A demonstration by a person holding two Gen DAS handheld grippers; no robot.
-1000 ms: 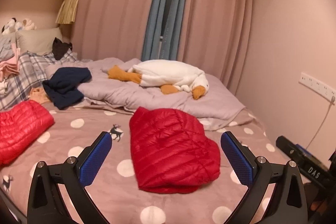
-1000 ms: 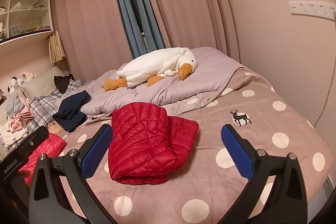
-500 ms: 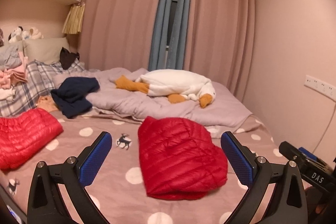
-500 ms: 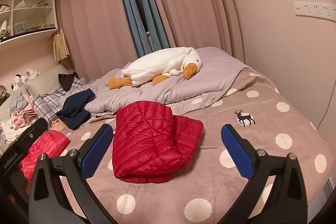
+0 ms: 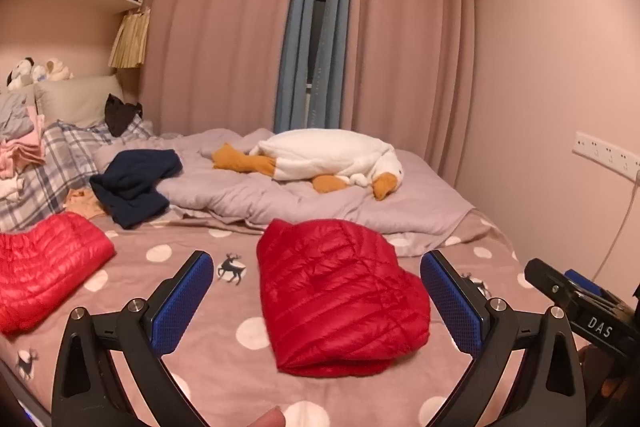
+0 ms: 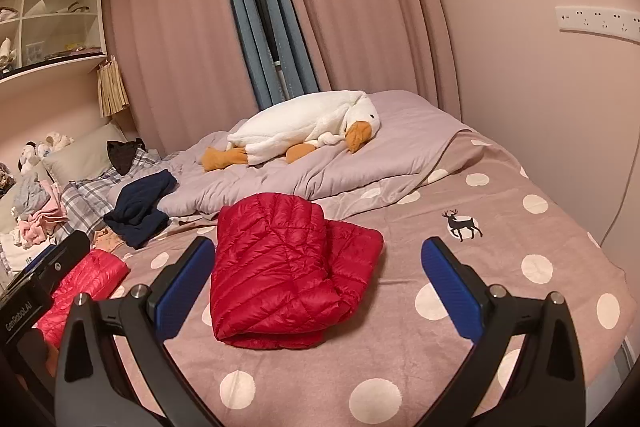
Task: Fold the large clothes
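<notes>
A folded red puffer jacket (image 5: 340, 291) lies on the polka-dot bedspread (image 5: 224, 363), in the middle of both views; it also shows in the right wrist view (image 6: 284, 271). My left gripper (image 5: 316, 303) is open and empty, held back from and above the jacket. My right gripper (image 6: 316, 291) is open and empty, likewise held short of the jacket. A second red puffer jacket (image 5: 44, 267) lies at the left of the bed, and shows in the right wrist view (image 6: 88, 279).
A navy garment (image 5: 132, 183) lies behind the jackets. A white goose plush (image 5: 328, 159) rests on a lilac duvet (image 5: 360, 203). Plaid pillows and a pile of clothes (image 5: 24, 151) sit at far left. The wall with sockets (image 5: 604, 155) is on the right.
Both grippers have drawn back and tilted up a little from the bed, so the folded jacket sits lower and farther in view. The jaws stay open. The jacket has not moved.
</notes>
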